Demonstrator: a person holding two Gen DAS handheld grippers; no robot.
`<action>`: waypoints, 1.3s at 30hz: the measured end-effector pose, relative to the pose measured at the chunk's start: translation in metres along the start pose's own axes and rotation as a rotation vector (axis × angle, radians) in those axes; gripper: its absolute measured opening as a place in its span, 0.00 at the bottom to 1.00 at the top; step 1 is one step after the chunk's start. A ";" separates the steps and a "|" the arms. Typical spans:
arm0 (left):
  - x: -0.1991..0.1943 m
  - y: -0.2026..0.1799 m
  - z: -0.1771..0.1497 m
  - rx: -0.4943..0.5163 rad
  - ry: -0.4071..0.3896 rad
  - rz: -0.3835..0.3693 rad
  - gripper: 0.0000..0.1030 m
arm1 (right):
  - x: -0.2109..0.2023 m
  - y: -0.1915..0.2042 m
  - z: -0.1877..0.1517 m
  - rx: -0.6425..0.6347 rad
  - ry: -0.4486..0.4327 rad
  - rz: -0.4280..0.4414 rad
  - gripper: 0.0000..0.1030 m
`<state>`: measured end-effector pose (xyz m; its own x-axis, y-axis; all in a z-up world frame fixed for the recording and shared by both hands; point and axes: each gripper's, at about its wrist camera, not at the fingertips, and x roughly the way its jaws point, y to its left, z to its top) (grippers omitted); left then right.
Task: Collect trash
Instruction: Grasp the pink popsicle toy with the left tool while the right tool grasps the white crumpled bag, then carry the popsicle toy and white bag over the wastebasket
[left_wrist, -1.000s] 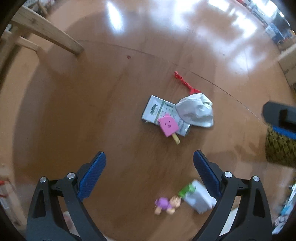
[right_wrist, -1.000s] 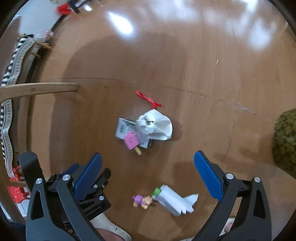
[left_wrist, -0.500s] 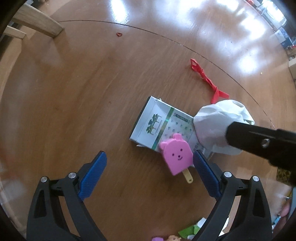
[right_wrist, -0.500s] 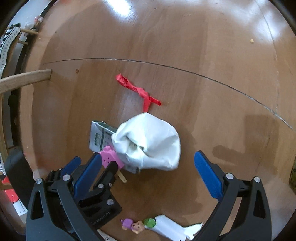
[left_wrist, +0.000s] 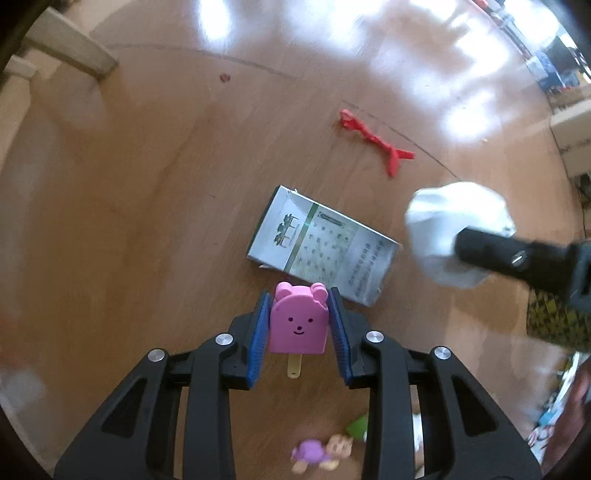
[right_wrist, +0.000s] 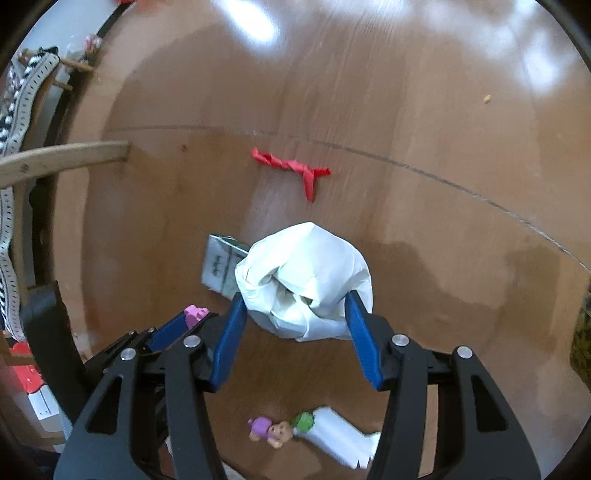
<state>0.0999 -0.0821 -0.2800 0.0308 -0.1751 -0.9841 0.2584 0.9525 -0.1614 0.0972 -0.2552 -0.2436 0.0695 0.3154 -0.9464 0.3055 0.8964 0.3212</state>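
The left gripper (left_wrist: 298, 325) points straight down at the round wooden table (left_wrist: 147, 206), and its jaws are closing on the pink bear-shaped popsicle toy (left_wrist: 297, 322): both blue pads lie flat against the toy's sides, with the tan stick poking out toward the near edge. Just beyond the toy, on the far side, a flattened grey-green carton (left_wrist: 322, 247) lies on the wood. To the right, the right gripper (right_wrist: 295, 306) is closing its jaws round the crumpled white paper ball (right_wrist: 304, 286), the pads pressing into its near part; the ball covers one end of the carton. Farther off lies a twisted red strip (right_wrist: 293, 168). Near the table's near edge sit a small purple-and-tan figure (right_wrist: 267, 432) and a white wrapper (right_wrist: 338, 435) with a green bit.
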 end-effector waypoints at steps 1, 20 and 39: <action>-0.010 -0.002 0.000 0.016 -0.006 0.009 0.30 | -0.012 0.001 -0.002 0.000 -0.014 -0.002 0.53; -0.312 -0.056 -0.073 0.261 -0.191 0.006 0.30 | -0.331 0.025 -0.139 -0.101 -0.353 0.001 0.53; -0.289 -0.058 -0.075 0.198 -0.203 0.040 0.30 | -0.324 -0.016 -0.146 0.030 -0.409 -0.020 0.53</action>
<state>0.0040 -0.0680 0.0077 0.2324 -0.2032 -0.9512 0.4356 0.8961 -0.0850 -0.0683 -0.3258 0.0626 0.4334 0.1422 -0.8899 0.3376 0.8899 0.3067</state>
